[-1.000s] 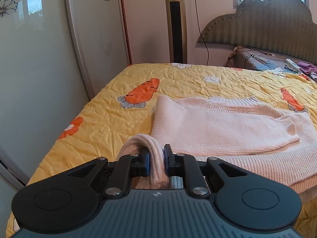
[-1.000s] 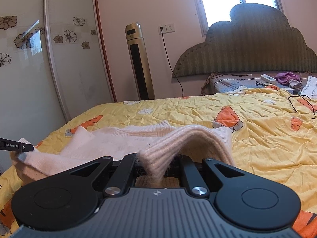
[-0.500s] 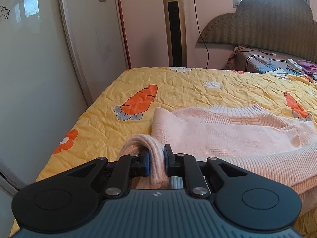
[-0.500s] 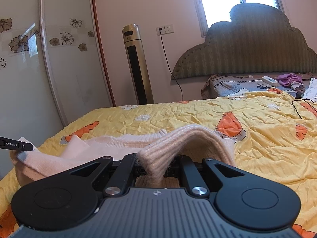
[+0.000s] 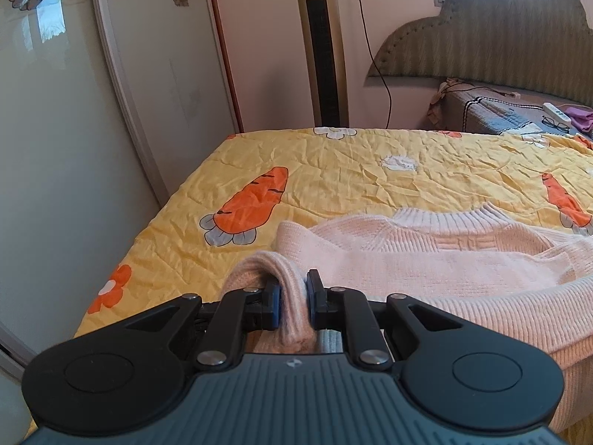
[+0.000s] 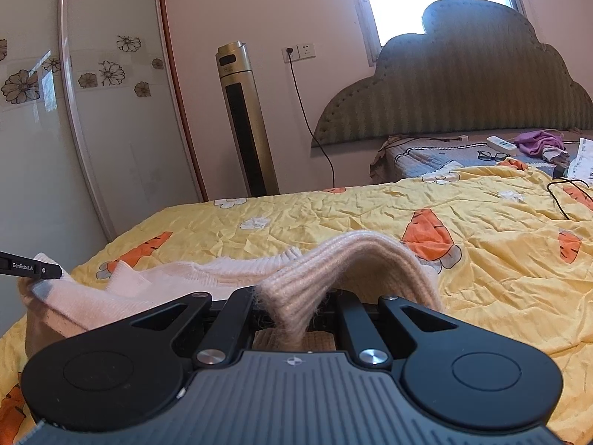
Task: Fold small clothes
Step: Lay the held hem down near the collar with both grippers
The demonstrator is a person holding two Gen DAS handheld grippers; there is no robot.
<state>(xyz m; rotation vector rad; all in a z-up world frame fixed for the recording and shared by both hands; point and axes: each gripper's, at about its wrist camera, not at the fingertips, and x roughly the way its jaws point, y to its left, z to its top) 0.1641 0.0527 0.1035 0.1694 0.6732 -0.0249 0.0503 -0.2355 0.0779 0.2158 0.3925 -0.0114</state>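
The pink knit sweater [image 5: 444,259] lies on the near part of the yellow carrot-print bedspread [image 5: 333,170]. The left gripper [image 5: 293,306] is clamped on a ribbed fold of it, and the right gripper [image 6: 292,307] is closed on another ribbed edge. In the right view the left finger [image 6: 29,267] reads "GenRobot.AI".

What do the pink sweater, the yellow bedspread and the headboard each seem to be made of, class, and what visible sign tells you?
Pink sweater: soft knitted yarn, probably wool or acrylic; ribbed rows and fuzzy fibres show at the clamped fold.
Yellow bedspread: thin woven fabric, likely cotton, matte; fine creases and a printed carrot pattern.
Headboard: apparently padded upholstery, textured grey-green cloth; stud trim lines its scalloped edge.
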